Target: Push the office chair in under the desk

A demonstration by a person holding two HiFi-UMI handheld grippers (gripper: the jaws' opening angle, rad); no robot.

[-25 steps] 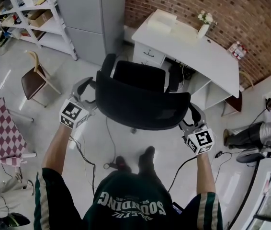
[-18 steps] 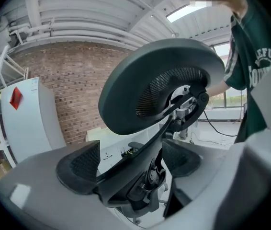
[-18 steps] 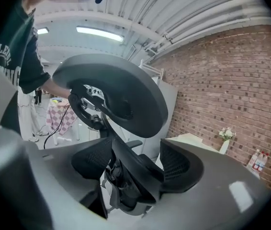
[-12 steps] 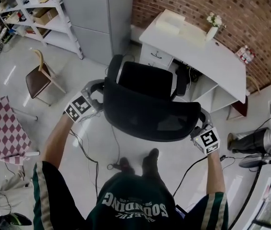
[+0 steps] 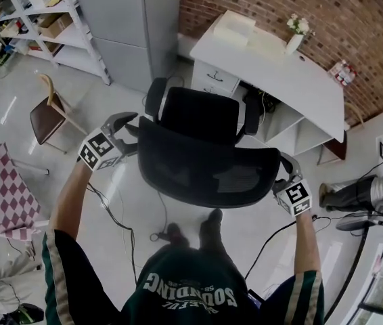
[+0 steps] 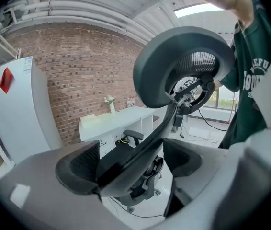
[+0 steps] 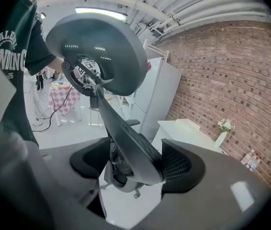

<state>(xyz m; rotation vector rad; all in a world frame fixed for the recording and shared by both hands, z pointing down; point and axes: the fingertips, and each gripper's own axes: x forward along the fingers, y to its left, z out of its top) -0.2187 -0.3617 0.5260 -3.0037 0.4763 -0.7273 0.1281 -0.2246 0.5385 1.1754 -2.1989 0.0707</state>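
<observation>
**Item inspected.** The black office chair (image 5: pixel 205 168) stands on the floor (image 5: pixel 130 202) at the centre of the head view. Its backrest is toward the person and its seat toward the white surface (image 5: pixel 279 70) in the upper right. The seat's front edge lies near the drawer unit (image 5: pixel 212 80) beneath the surface's left end. The chair is not yet in under the surface.

**Left tool** (image 5: pixel 126 124). It sits at the backrest's left edge, centre left of the frame. Its jaws have just been opening and stand wide. In the left gripper view the backrest's rim runs between the two pads (image 6: pixel 78 169) (close to the left-hand one, clear of the other), so nothing is clamped.

**Right tool** (image 5: pixel 283 169). It sits at the backrest's right edge, centre right of the frame. Its jaws have likewise just been opening and stand wide. The right gripper view shows the rim passing between them, near the right-hand pad and apart from the other.

**Surroundings.**
- A vase of flowers (image 5: pixel 291 38) and a pale box (image 5: pixel 235 27) stand on the surface, with a brick wall (image 5: pixel 327 9) behind.
- Metal shelving (image 5: pixel 42 19) occupies the upper left.
- A wooden chair (image 5: pixel 49 110) stands at the left.
- A cable (image 5: pixel 114 212) trails across the floor.
</observation>
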